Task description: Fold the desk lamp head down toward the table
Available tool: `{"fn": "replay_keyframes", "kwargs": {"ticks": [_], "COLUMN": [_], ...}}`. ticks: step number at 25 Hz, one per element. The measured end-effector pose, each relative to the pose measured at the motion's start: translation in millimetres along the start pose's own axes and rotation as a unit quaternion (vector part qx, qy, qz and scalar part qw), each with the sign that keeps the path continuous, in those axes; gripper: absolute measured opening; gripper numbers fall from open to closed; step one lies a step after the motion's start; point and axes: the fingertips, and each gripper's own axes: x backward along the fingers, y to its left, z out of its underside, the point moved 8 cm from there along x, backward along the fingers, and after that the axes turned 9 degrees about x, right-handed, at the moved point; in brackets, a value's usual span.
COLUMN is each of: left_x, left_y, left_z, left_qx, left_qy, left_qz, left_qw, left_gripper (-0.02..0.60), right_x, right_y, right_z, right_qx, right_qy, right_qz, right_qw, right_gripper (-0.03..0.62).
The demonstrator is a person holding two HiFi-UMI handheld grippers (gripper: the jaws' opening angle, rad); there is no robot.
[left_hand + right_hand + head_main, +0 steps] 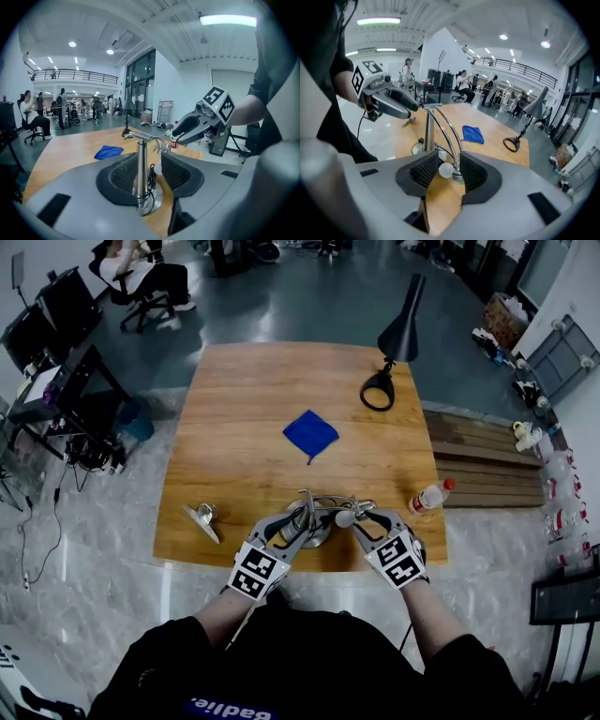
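Observation:
A chrome desk lamp (323,507) stands on its round base (317,538) at the table's near edge. Its thin curved arms bend over, and its white bulb end (446,170) hangs low beside the base. My left gripper (147,171) is open, with the lamp's upright post (140,164) between its jaws, close to the left pad. My right gripper (447,176) is open too, and the white bulb sits between its pads without a visible squeeze. In the head view the left gripper (298,517) and the right gripper (361,518) flank the lamp from either side.
A black desk lamp (398,343) stands at the far right of the wooden table (234,399). A blue cloth (310,434) lies mid-table, a bottle (429,496) at the right edge, a small metal piece (203,518) at the front left. A wooden bench (478,456) adjoins the table's right side.

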Motion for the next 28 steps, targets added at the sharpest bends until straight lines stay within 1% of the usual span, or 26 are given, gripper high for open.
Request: {"fn": "replay_keyframes", "kwargs": {"ticks": [2,5,7,9,12,14,18,20,24,28], "left_x": [10,24,30,35,46,57,76,86,102,113], "left_y": [-23,-65,-94,-122,-155,-169,-182,-185,-181,-176], "left_z": [-3,-7,-13,-18,-28,-37,-44,-43,-37,-36], "left_qx": [0.011,0.036,0.044,0.052,0.069,0.071,0.074,0.074,0.069,0.065], "left_qy": [-0.013,-0.042,-0.057,-0.067,-0.085,-0.101,-0.126,-0.131,-0.140,-0.137], "left_qz": [-0.024,-0.057,-0.071,-0.074,-0.064,-0.053,-0.031,-0.017,0.004,0.019], "left_qw": [0.9996,0.9968,0.9949,0.9937,0.9919,0.9910,0.9888,0.9885,0.9877,0.9883], "left_gripper": [0.149,0.149,0.149,0.147,0.147,0.147,0.146,0.142,0.076,0.009], "right_x": [15,43,63,81,106,122,147,155,161,164], "right_y": [5,16,22,28,42,53,73,82,97,112], "right_z": [6,15,19,26,30,24,4,-4,-14,-25], "right_qx": [-0.042,-0.063,-0.074,-0.098,-0.136,-0.147,-0.153,-0.156,-0.155,-0.156], "right_qy": [-0.044,-0.103,-0.140,-0.166,-0.193,-0.215,-0.268,-0.290,-0.306,-0.309], "right_qz": [-0.016,-0.045,-0.061,-0.081,-0.112,-0.123,-0.131,-0.125,-0.103,-0.094], "right_qw": [0.998,0.992,0.985,0.978,0.965,0.958,0.942,0.936,0.934,0.934], "right_gripper": [0.129,0.129,0.129,0.127,0.127,0.127,0.124,0.100,0.052,0.007]}}
